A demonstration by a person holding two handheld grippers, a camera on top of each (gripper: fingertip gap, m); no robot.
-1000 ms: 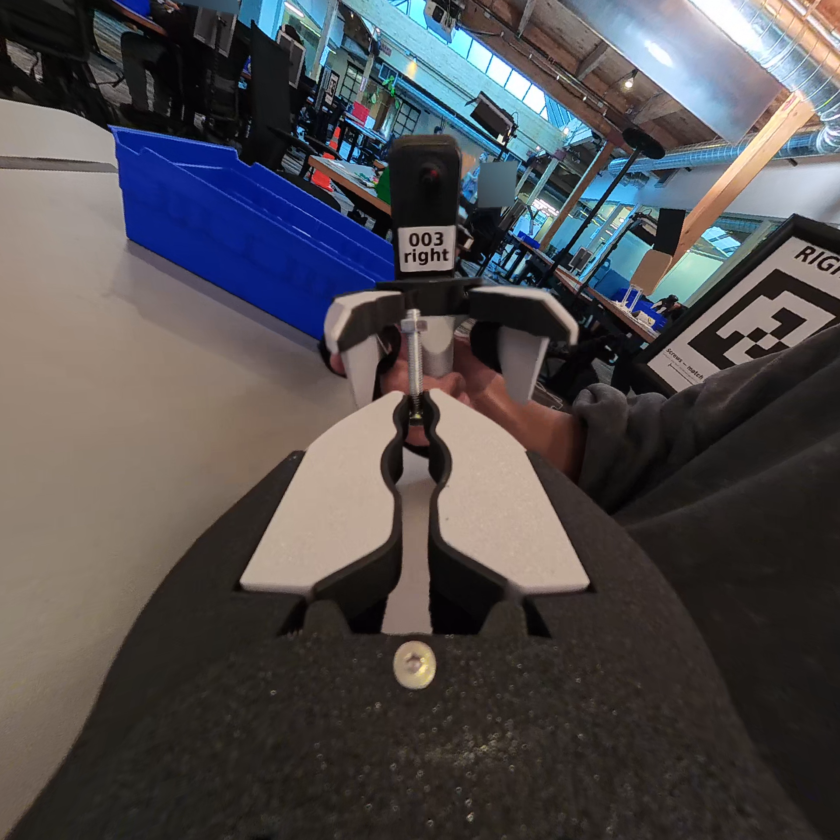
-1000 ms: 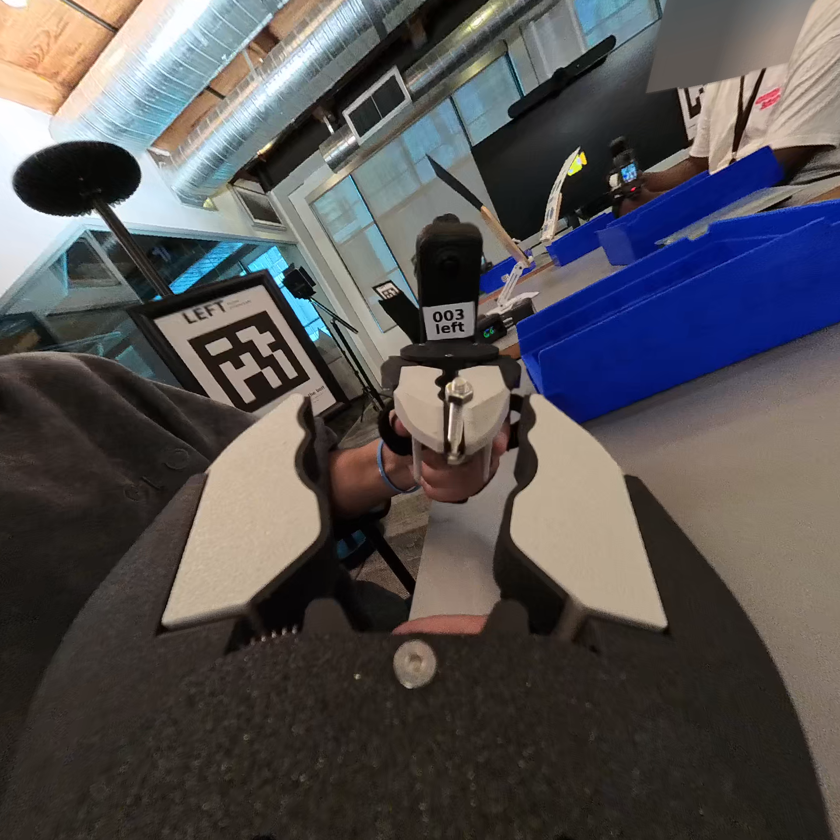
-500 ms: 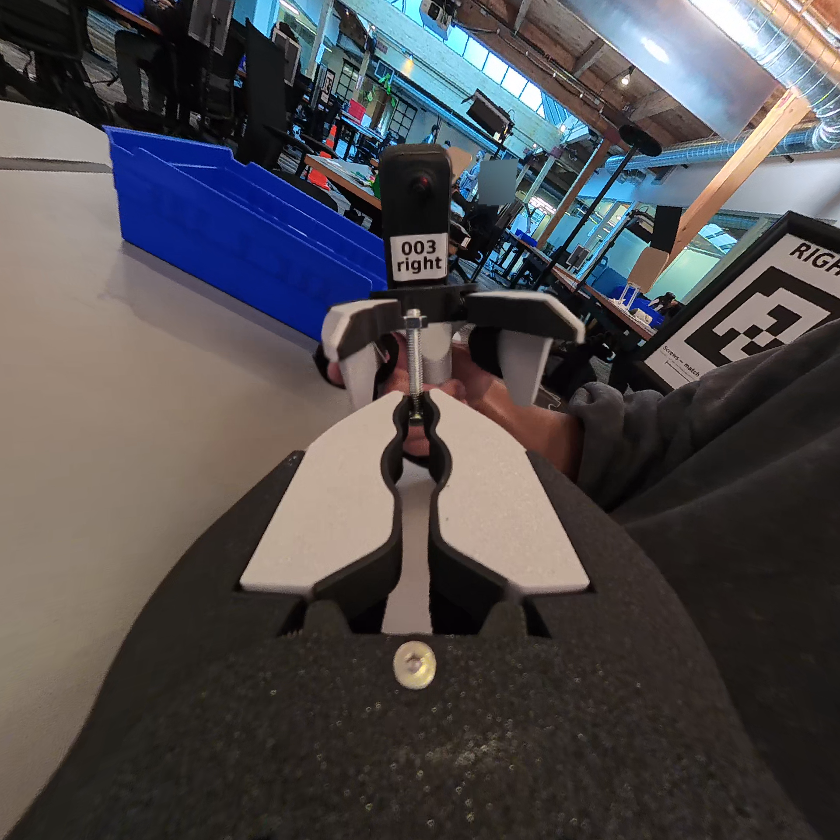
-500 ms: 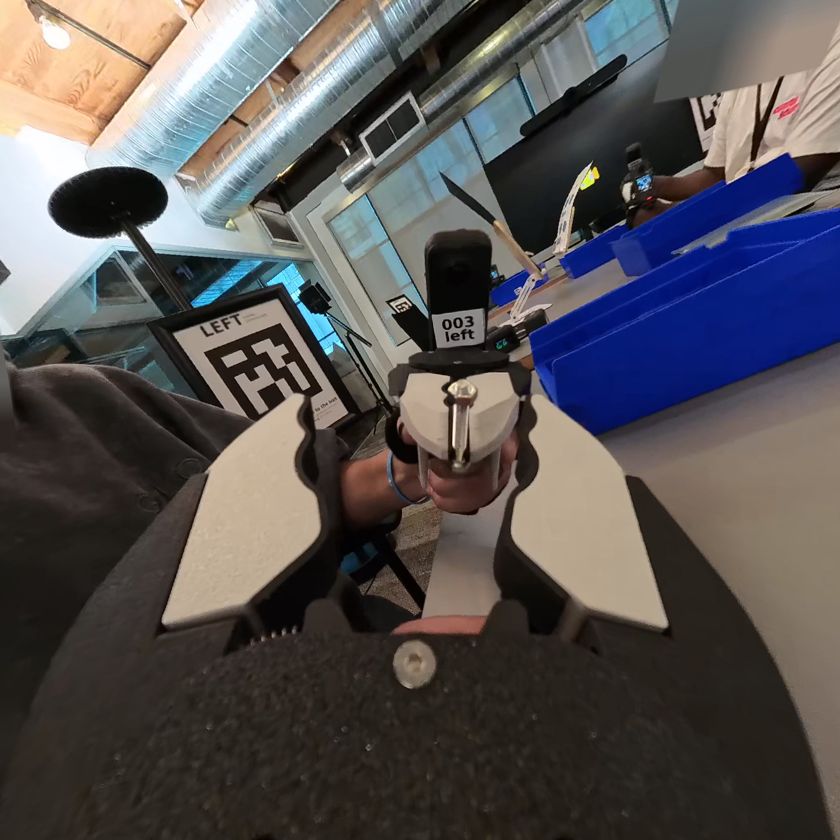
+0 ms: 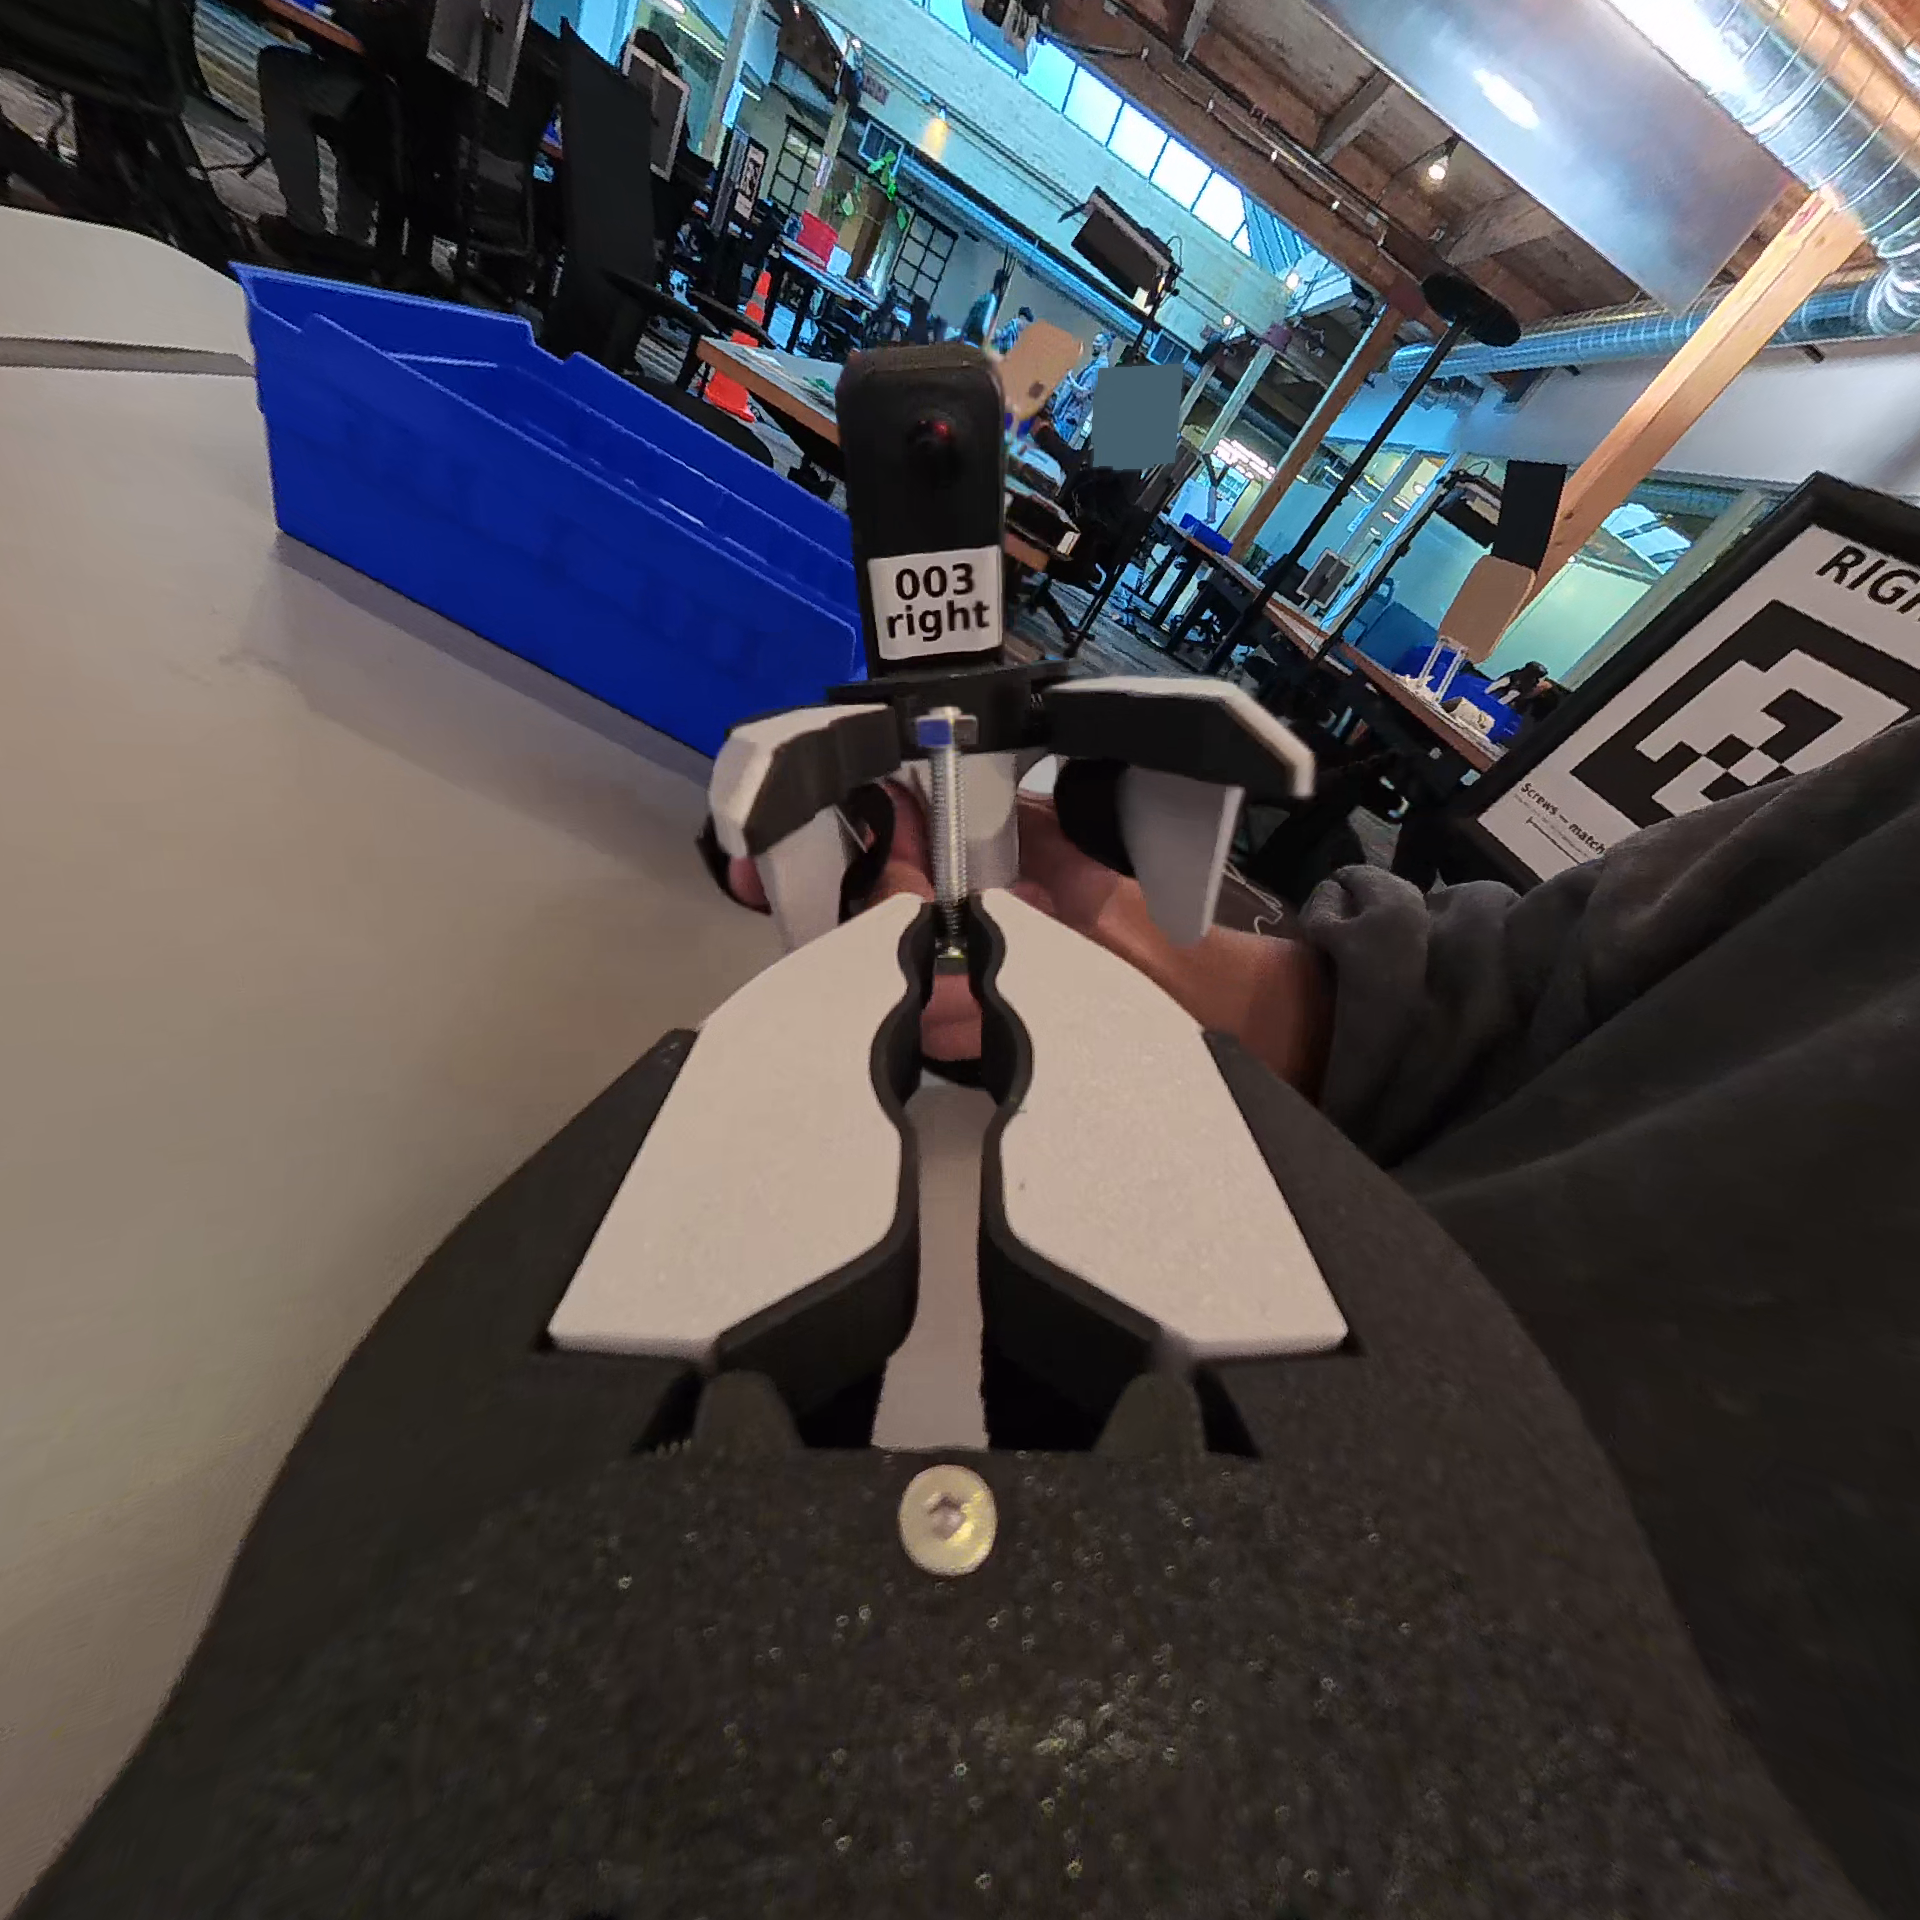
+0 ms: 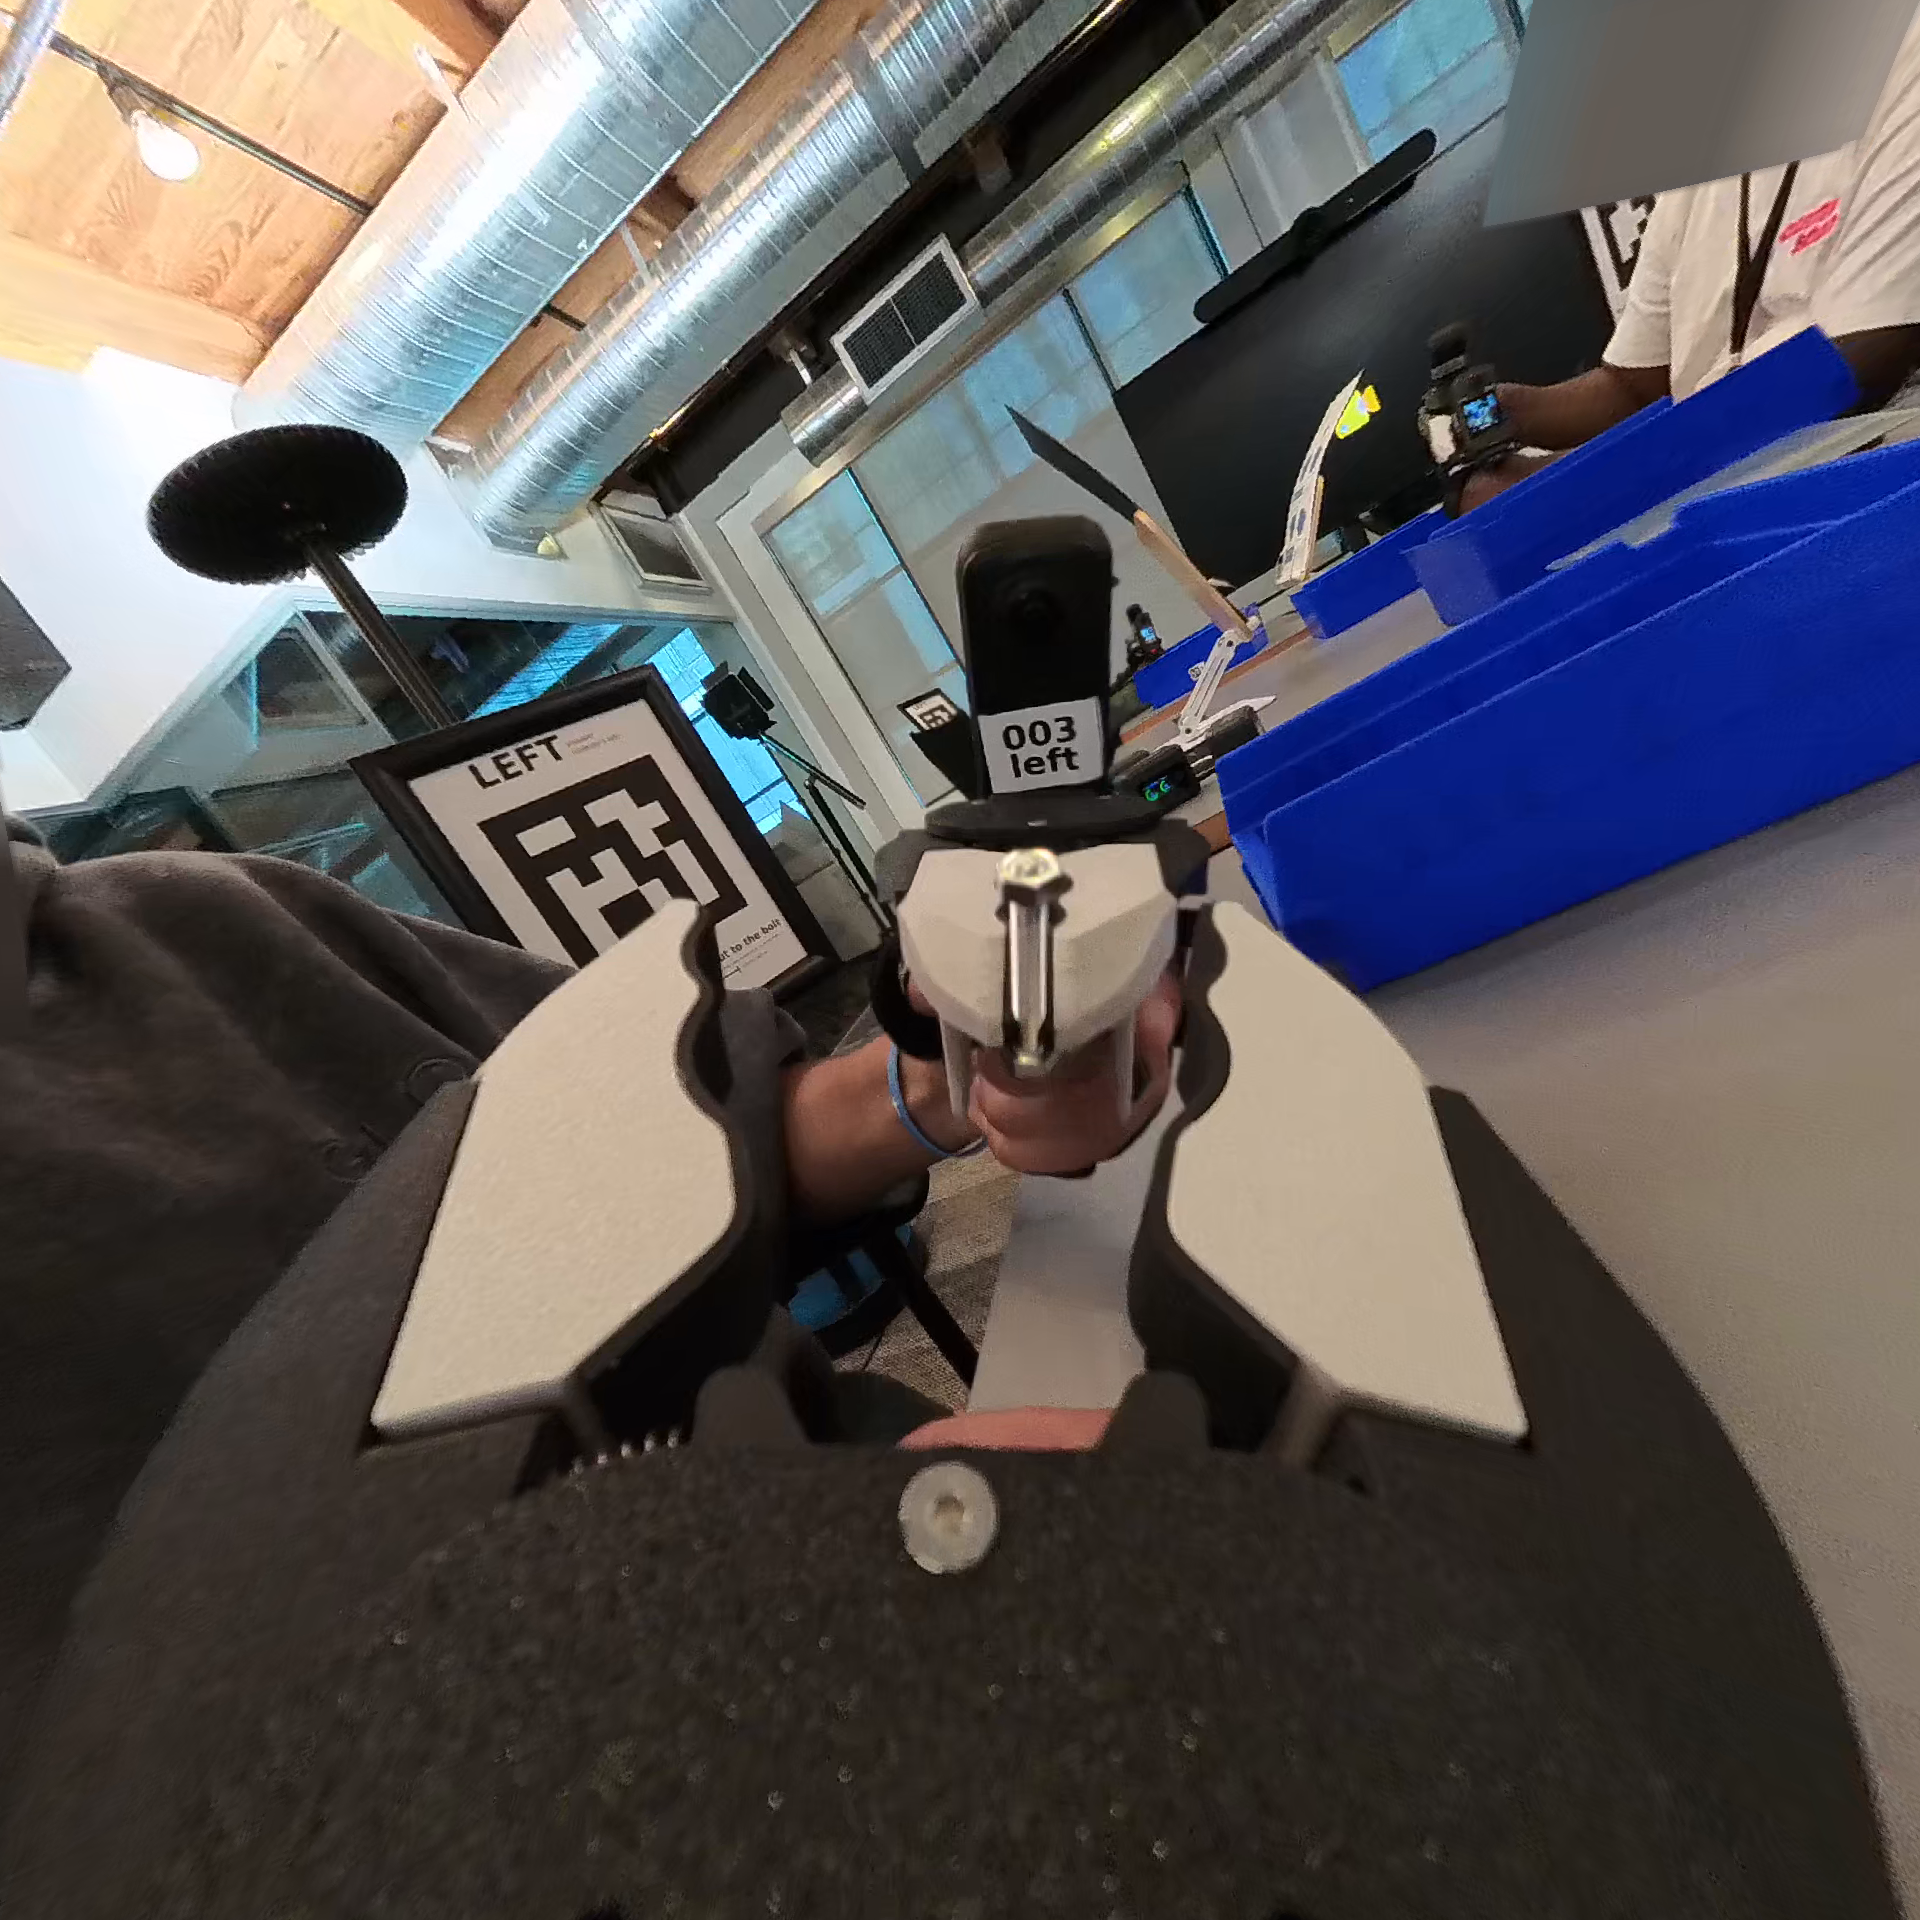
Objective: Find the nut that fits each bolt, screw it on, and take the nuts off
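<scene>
My left gripper (image 5: 951,920) is shut on the lower end of a threaded steel bolt (image 5: 948,821), which stands up from the fingertips. A nut (image 5: 943,730) with a blue insert sits at the bolt's free top end. My right gripper (image 5: 992,873) faces it just beyond the bolt, open and empty. In the right wrist view the right gripper (image 6: 956,935) is wide open. The left gripper (image 6: 1029,1049), the bolt (image 6: 1029,966) and the nut (image 6: 1031,871) lie ahead of the gap between its fingers. Both are held above the table edge.
Blue plastic bins (image 5: 540,520) stand on the grey table (image 5: 260,935) to the left; they also show in the right wrist view (image 6: 1558,779). Framed marker boards (image 5: 1766,707) (image 6: 613,831) stand near the person's dark sleeves. Another person (image 6: 1766,270) sits behind the bins. Less than 4 cm separates the two grippers' tips.
The left gripper with the bolt looks larger and closer in the right wrist view. The right gripper stays open; the left stays shut on the bolt.
</scene>
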